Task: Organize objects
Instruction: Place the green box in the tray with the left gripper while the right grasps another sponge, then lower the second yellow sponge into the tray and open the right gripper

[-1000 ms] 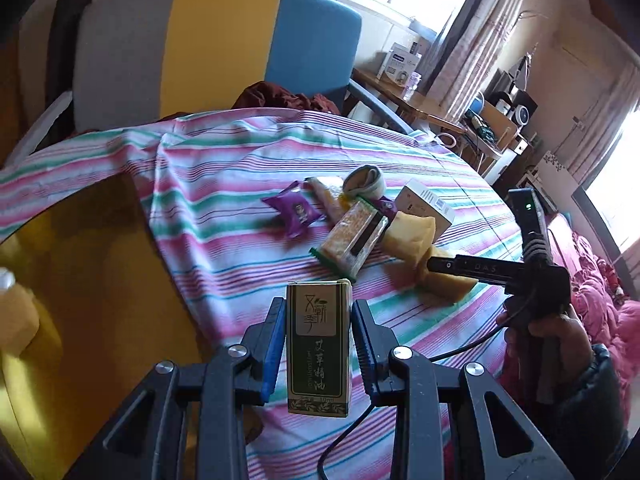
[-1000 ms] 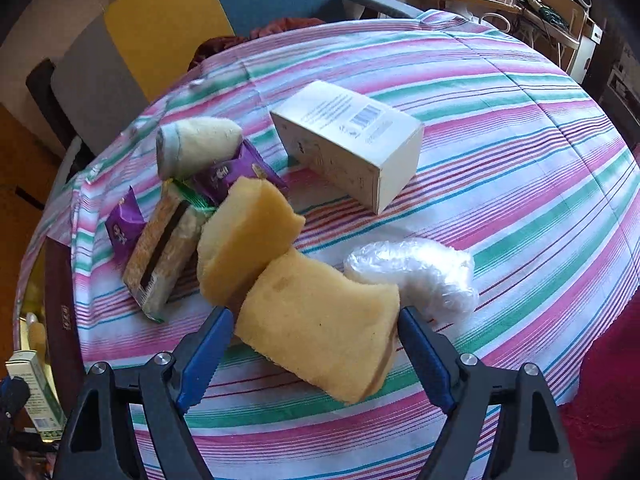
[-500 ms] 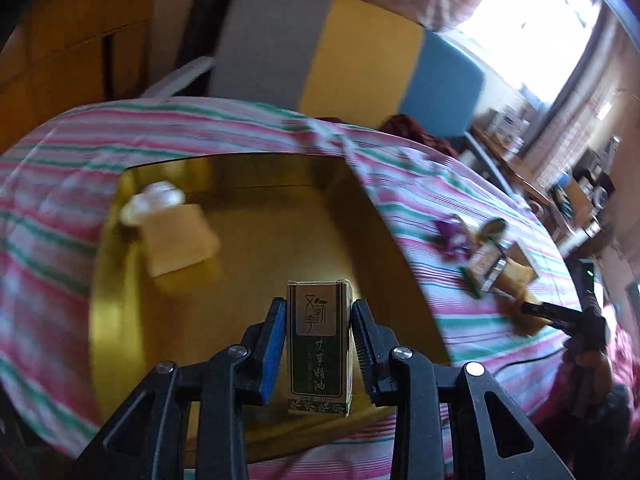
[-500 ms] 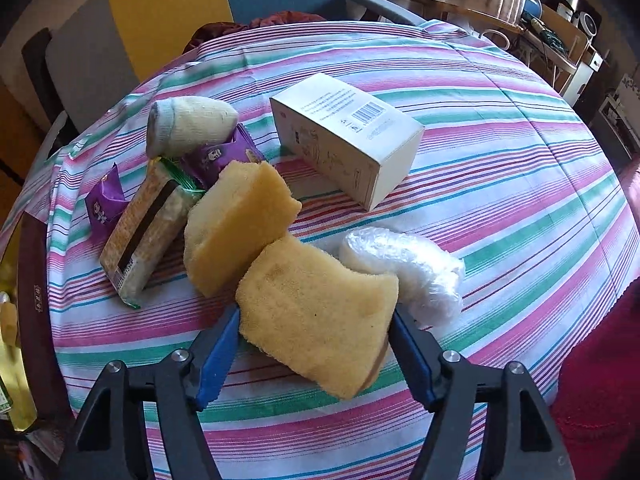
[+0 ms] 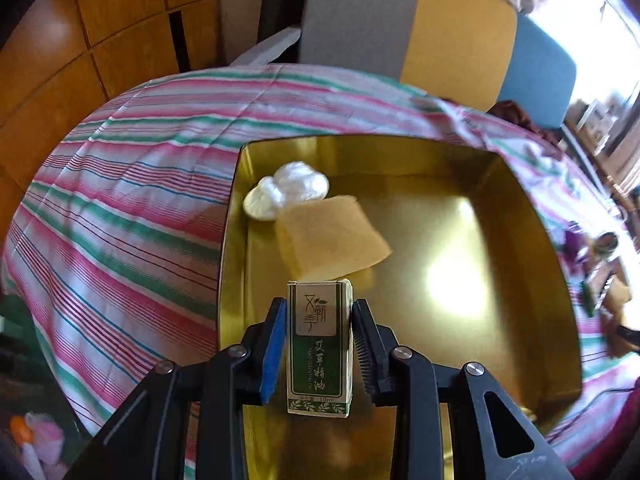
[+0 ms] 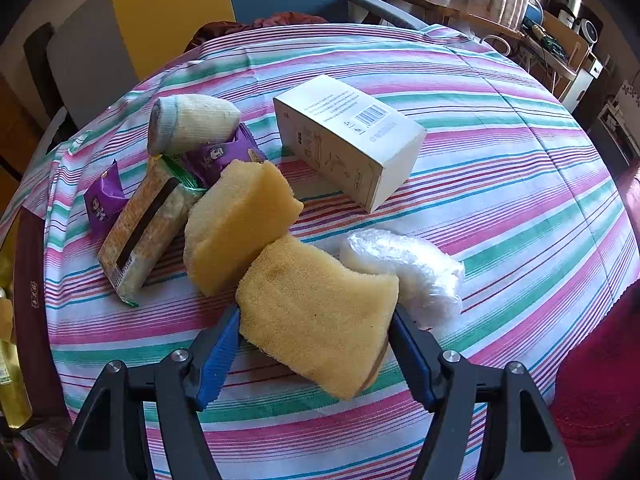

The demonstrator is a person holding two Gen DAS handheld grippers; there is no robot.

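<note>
My left gripper (image 5: 319, 344) is shut on a small green and beige carton (image 5: 319, 346) and holds it upright over the near part of a gold tin tray (image 5: 536, 216). In the tray lie a yellow sponge (image 5: 330, 236) and a white plastic-wrapped bundle (image 5: 288, 194). My right gripper (image 6: 316, 344) is shut on a yellow sponge (image 6: 316, 312) just above the striped tablecloth. Beside it lie a second yellow sponge (image 6: 236, 224), a plastic-wrapped white roll (image 6: 404, 272), a white box (image 6: 348, 136), a cracker pack (image 6: 140, 232), purple snack packets (image 6: 106, 200) and a rolled sock (image 6: 192, 120).
The round table has a pink, green and white striped cloth (image 5: 120, 208). A chair with grey, yellow and blue panels (image 5: 440, 36) stands behind it. Wooden cabinets (image 5: 80, 40) are at the left. A cluttered desk (image 6: 500, 20) is at the far right.
My left gripper has swung left with the carton, from over the pile of objects to over the gold tray. My right gripper has closed in on the yellow sponge.
</note>
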